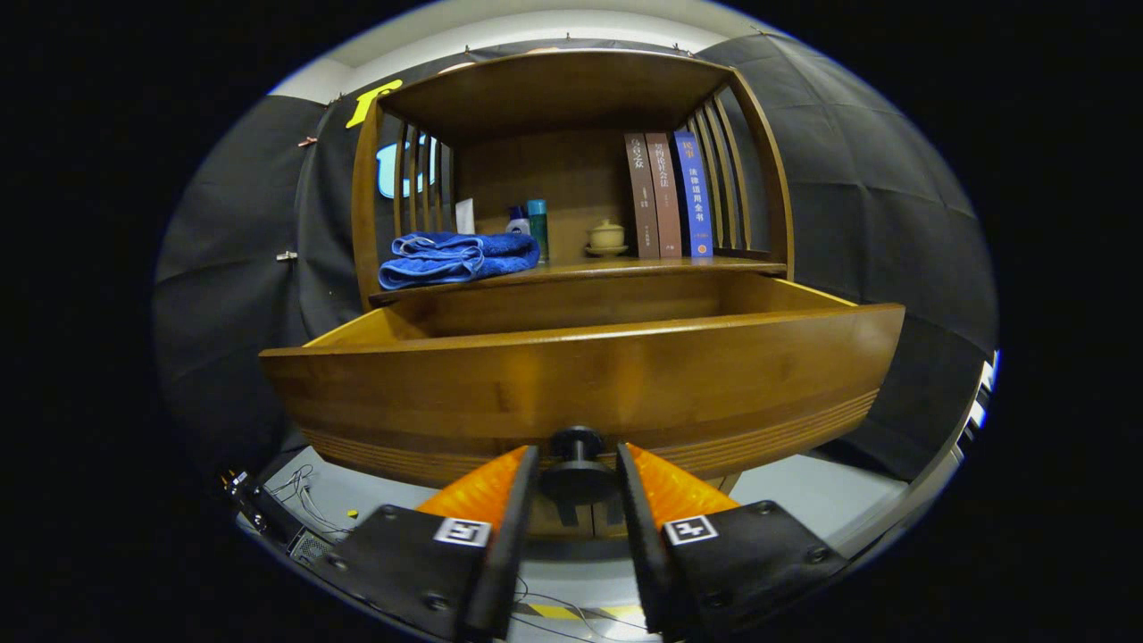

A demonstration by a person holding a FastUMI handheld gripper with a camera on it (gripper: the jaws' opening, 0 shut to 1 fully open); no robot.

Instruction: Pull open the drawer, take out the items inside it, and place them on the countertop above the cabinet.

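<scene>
Three upright hardcover books (668,195), two brown-spined and one blue-spined, side by side against the slatted wooden side rail (725,179). Small cream ceramic lidded pot (606,237) on a saucer, left of the books. Teal cylindrical bottle (538,226), with a smaller white-and-blue bottle (517,220) just beside it. Loose cables (308,500) on the grey floor (804,491).
</scene>
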